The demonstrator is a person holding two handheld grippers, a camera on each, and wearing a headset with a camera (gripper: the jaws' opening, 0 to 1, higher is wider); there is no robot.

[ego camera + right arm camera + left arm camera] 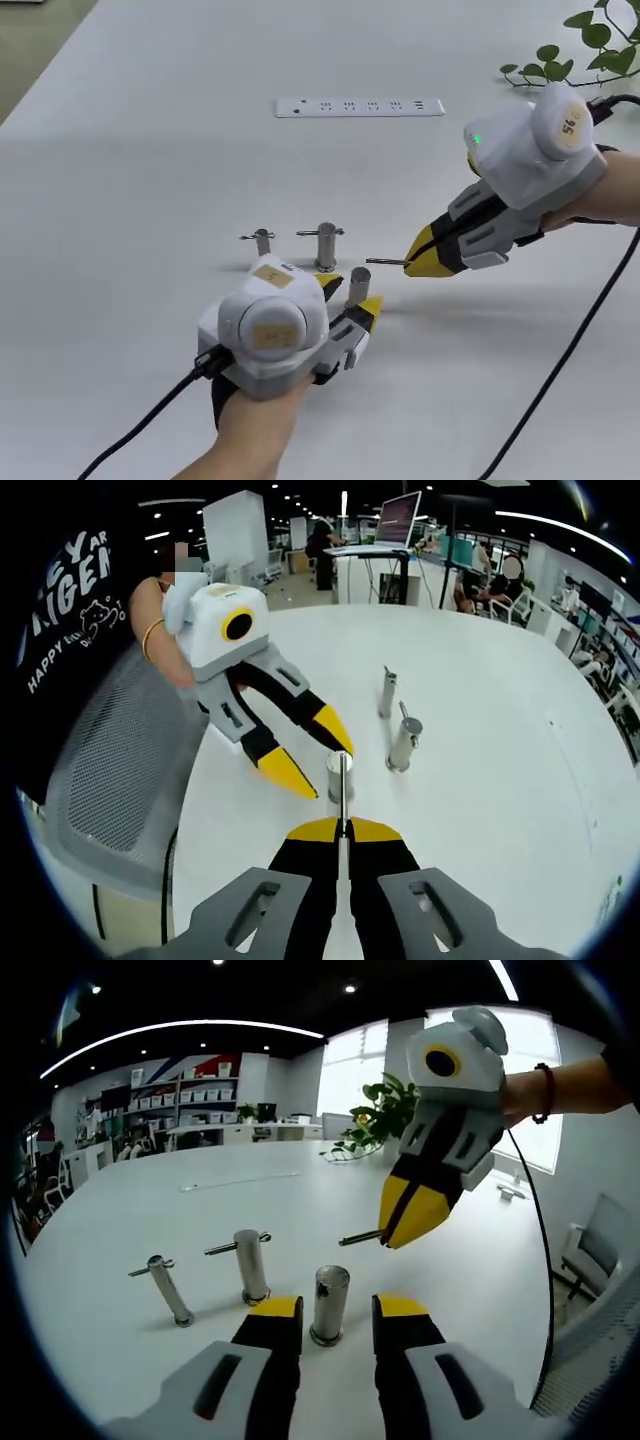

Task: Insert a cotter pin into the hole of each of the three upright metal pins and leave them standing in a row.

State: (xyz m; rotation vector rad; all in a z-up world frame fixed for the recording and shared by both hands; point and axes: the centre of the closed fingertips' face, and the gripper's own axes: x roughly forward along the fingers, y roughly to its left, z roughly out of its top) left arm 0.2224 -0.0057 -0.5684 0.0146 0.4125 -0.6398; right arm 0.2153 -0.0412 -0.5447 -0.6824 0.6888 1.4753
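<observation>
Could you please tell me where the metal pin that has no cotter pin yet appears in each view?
Head view: the bare metal pin stands just below centre, between the left gripper's tips.
Left gripper view: bottom centre, between the open jaws.
Right gripper view: centre, just beyond the cotter pin held in the right gripper.
Shared landmark: the neighbouring fitted pin.

Daylight is pouring through windows behind a leafy plant; ceiling lights are glowing over shelves.
</observation>
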